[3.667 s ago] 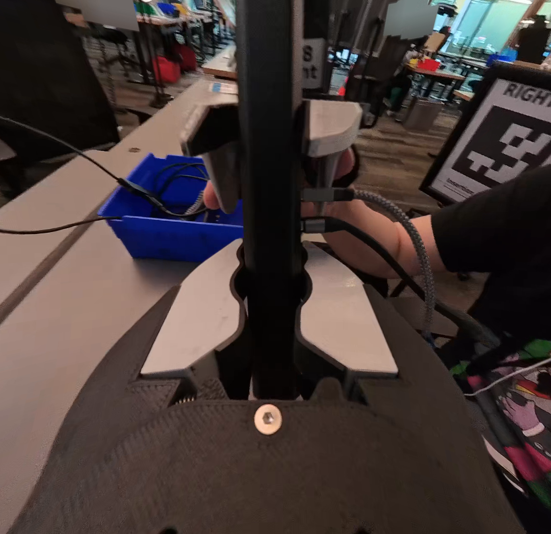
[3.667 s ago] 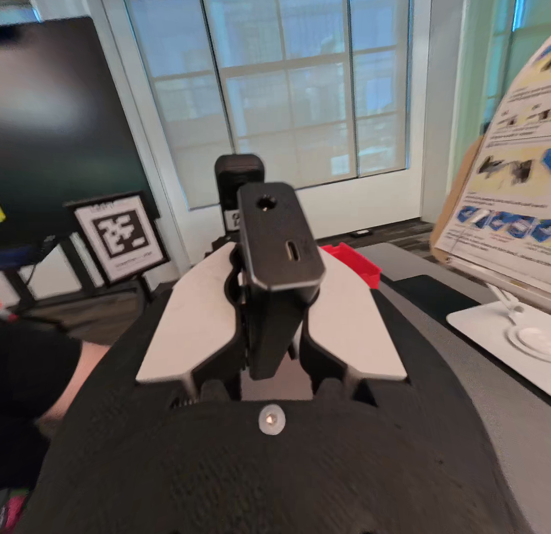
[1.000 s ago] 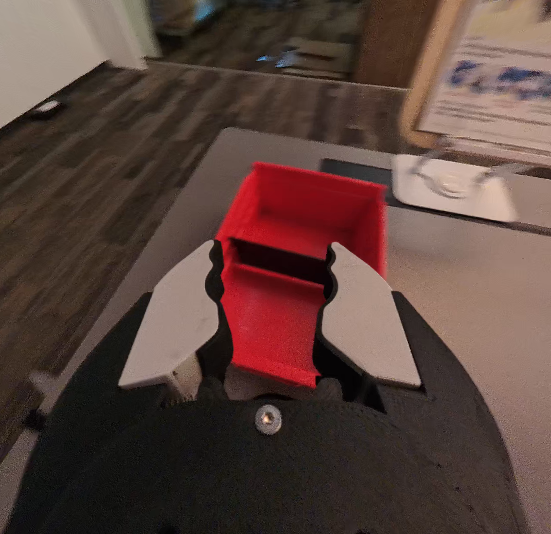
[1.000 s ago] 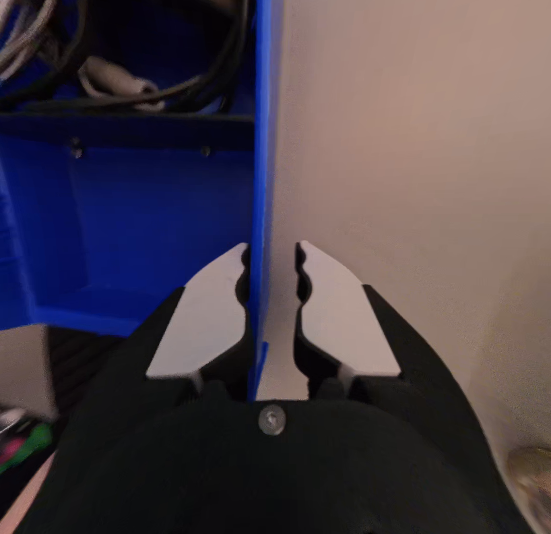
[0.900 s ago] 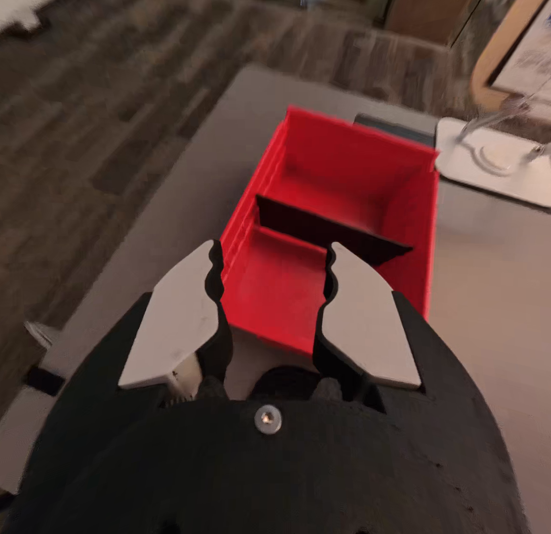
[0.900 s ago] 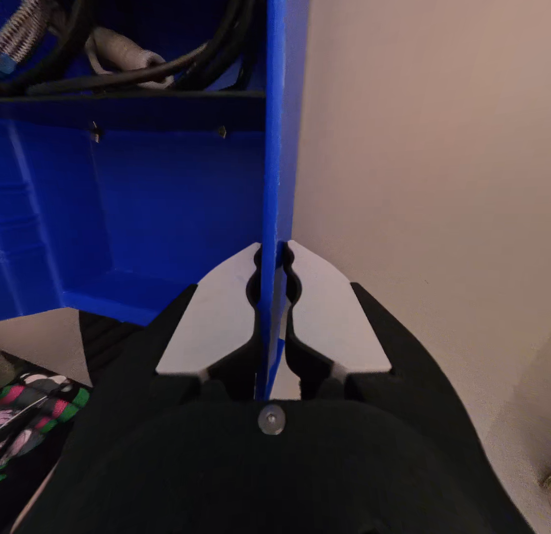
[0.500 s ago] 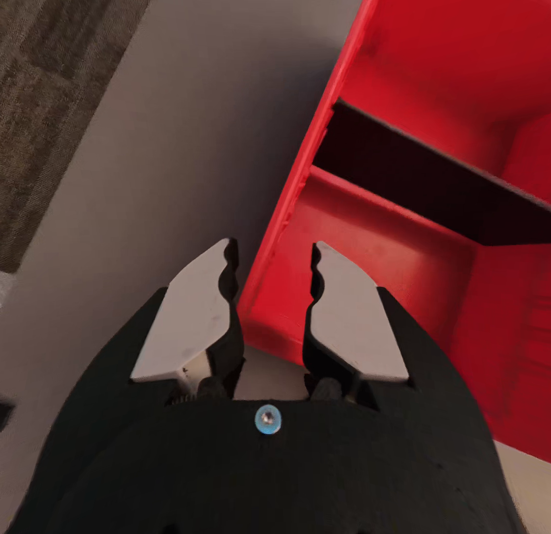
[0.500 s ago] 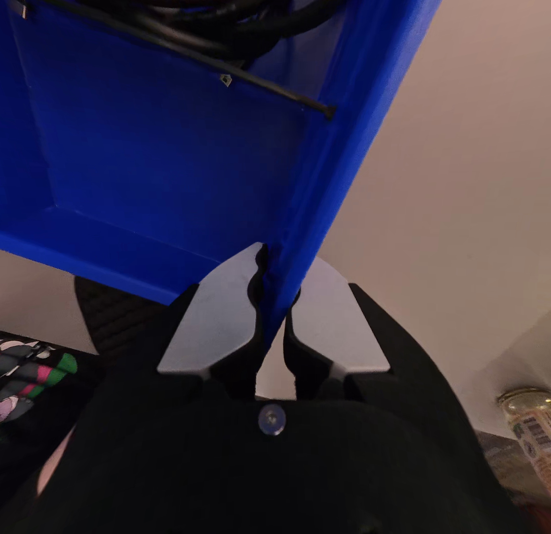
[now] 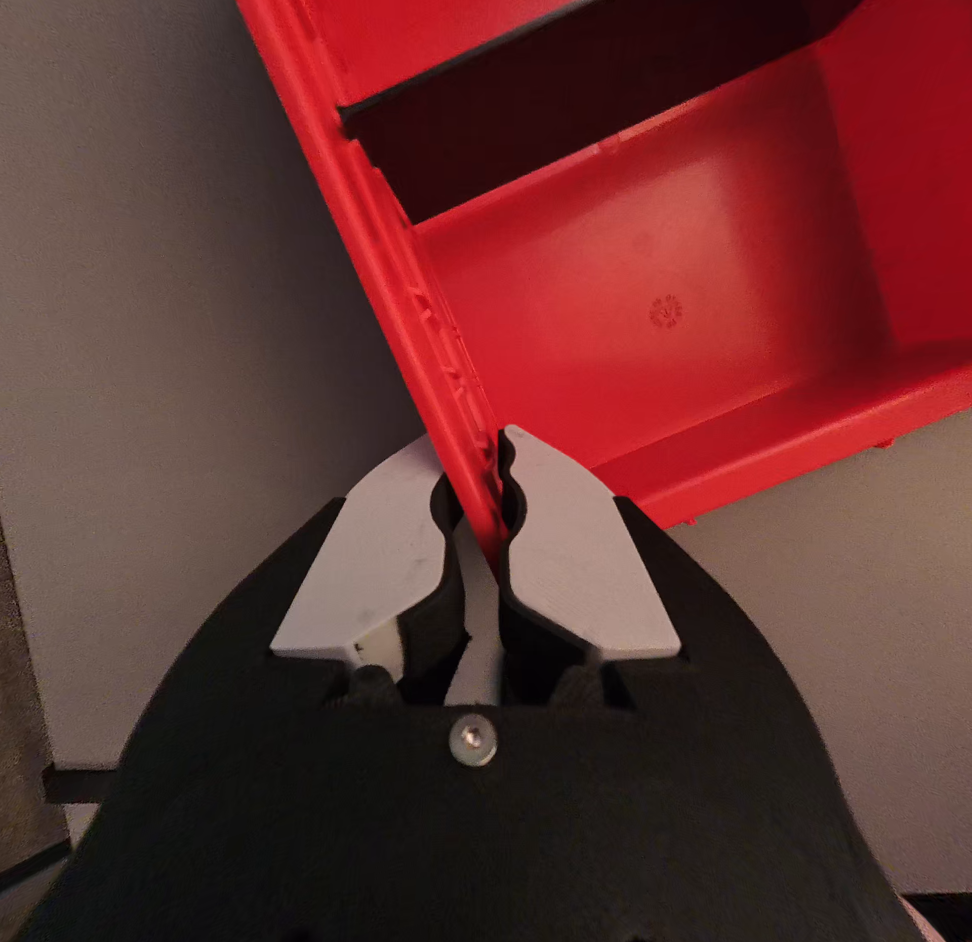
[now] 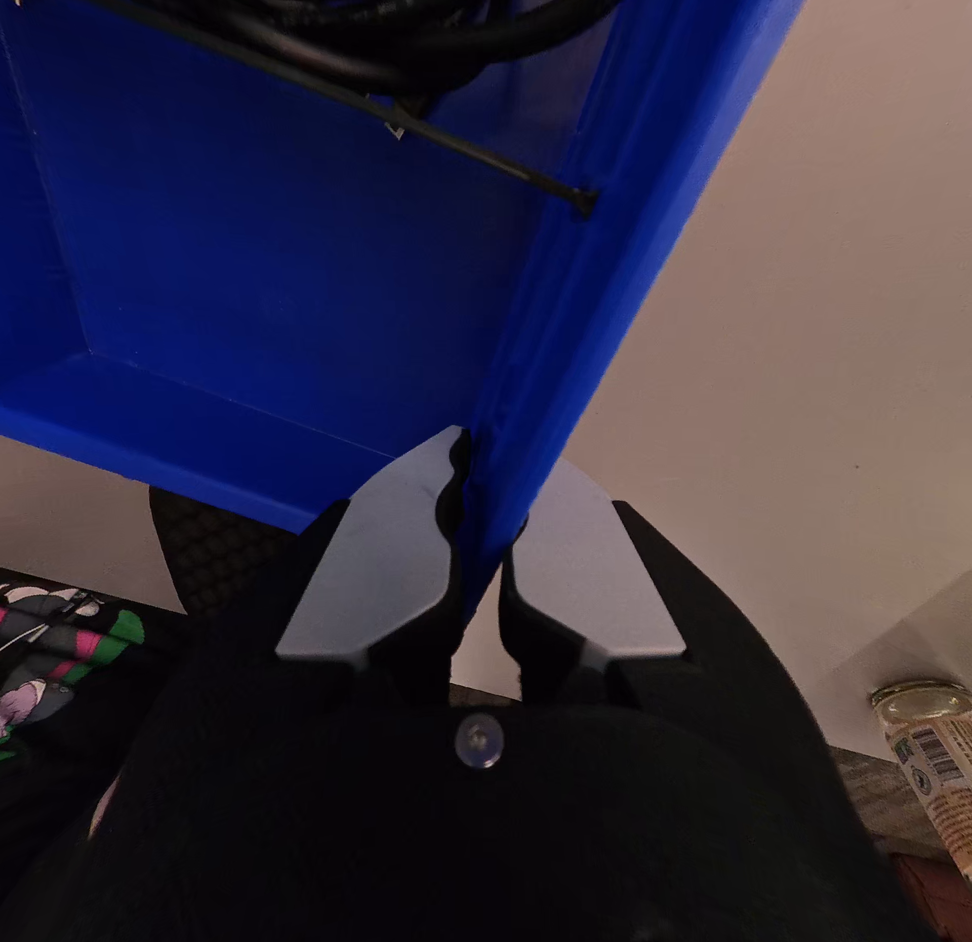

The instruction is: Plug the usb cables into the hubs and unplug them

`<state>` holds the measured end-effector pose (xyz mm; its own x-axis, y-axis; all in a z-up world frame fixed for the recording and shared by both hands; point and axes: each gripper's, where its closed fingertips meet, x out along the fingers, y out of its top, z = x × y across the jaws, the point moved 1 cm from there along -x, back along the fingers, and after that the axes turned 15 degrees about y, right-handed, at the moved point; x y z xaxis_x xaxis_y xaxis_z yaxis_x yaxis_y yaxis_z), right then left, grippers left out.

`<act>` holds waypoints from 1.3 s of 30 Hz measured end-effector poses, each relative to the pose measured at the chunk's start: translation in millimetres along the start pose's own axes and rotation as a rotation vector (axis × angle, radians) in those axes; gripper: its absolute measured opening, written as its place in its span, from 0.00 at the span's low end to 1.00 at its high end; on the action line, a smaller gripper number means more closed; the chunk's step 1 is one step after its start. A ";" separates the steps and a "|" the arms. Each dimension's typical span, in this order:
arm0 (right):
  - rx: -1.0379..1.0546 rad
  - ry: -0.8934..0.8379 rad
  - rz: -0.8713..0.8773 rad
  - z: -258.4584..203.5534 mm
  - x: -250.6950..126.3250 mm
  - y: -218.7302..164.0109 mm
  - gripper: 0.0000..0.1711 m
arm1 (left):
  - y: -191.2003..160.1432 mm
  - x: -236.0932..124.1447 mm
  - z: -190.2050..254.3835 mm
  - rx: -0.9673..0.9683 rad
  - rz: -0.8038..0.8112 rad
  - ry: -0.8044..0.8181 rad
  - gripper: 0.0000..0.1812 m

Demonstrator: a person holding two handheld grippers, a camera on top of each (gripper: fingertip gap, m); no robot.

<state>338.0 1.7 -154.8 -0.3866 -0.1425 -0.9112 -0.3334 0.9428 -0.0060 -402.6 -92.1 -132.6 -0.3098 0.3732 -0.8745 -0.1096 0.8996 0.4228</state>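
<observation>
In the left wrist view, my left gripper [image 9: 476,475] is shut on the left side wall of a red plastic bin [image 9: 657,296], one finger outside and one inside. The bin has a black divider [image 9: 552,106] and its near compartment holds nothing. In the right wrist view, my right gripper [image 10: 497,469] is shut on the right side wall of a blue plastic bin [image 10: 263,264]. Black cables [image 10: 368,17] lie coiled in the blue bin's far part, behind a thin black divider [image 10: 473,154]. No hub is in view.
Both bins rest on a pale grey table [image 9: 131,285], which also shows in the right wrist view [image 10: 762,338]. A jar with a metal lid [image 10: 931,759] stands off the table's right edge. A person's patterned clothing [image 10: 52,632] shows at lower left. Left tips to right tips: about 75 cm.
My left gripper swung from above the red bin to its left wall and closed on it. My right gripper closed on the blue bin's right wall, and the bin now looks tilted in view.
</observation>
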 end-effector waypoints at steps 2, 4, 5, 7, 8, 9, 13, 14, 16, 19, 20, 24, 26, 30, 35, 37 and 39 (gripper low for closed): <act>-0.003 -0.001 -0.002 -0.2 0.0 0.1 0.06 | 1.3 0.2 3.3 0.017 -0.016 0.017 0.04; -0.008 0.000 -0.003 -0.7 0.1 0.3 0.06 | 1.9 -0.9 9.5 0.043 -0.020 0.004 0.04; -0.010 0.000 -0.005 -0.8 0.2 0.4 0.06 | 1.8 -1.9 13.9 0.056 -0.022 -0.010 0.05; -0.015 -0.003 -0.009 -1.3 0.2 0.7 0.06 | 1.5 -4.1 22.2 0.097 -0.026 -0.022 0.05; -0.018 -0.004 -0.013 -2.0 0.5 0.9 0.06 | 1.0 -5.3 26.5 0.123 -0.033 -0.022 0.05; -0.022 -0.003 -0.015 -3.2 0.8 1.2 0.06 | 0.6 -6.4 30.8 0.148 -0.043 -0.020 0.05; -0.037 0.000 -0.036 -11.9 3.8 4.5 0.06 | -2.1 -13.3 56.9 0.275 -0.101 -0.042 0.07; -0.041 -0.002 -0.042 -14.7 4.9 6.2 0.06 | -1.9 -15.0 64.0 0.308 -0.111 -0.047 0.07; -0.064 -0.001 -0.052 -22.1 8.0 11.3 0.06 | -1.6 -17.8 77.8 0.360 -0.142 -0.053 0.08; -0.095 -0.016 -0.073 -33.3 12.9 20.1 0.06 | 0.7 -22.8 98.6 0.422 -0.160 -0.063 0.08; -0.108 -0.024 -0.084 -37.9 14.8 22.4 0.07 | 0.2 -25.0 105.9 0.441 -0.167 -0.075 0.09; -0.140 -0.044 -0.109 -58.7 23.9 33.4 0.08 | -4.6 -32.0 124.0 0.521 -0.186 -0.086 0.11; -0.157 -0.062 -0.119 -68.0 27.8 38.8 0.09 | -9.1 -35.2 130.0 0.545 -0.198 -0.103 0.12; -0.230 -0.094 -0.127 -81.6 33.5 47.9 0.15 | -14.7 -39.9 135.5 0.574 -0.206 -0.132 0.12; -0.254 -0.107 -0.033 -95.4 18.2 53.5 0.24 | -13.1 -42.6 130.5 0.512 -0.213 -0.205 0.08; -0.270 -0.191 0.047 -103.6 -3.8 54.2 0.24 | -11.4 -40.5 119.6 0.481 -0.203 -0.171 0.06; -0.342 -0.293 0.186 -125.7 -30.4 61.7 0.24 | -14.2 -43.5 113.2 0.439 -0.218 -0.182 0.06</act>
<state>221.0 26.3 -75.7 -0.2241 0.1563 -0.9620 -0.5640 0.7842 0.2588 -280.6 -95.4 -127.6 -0.1501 0.1652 -0.9748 0.2657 0.9564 0.1212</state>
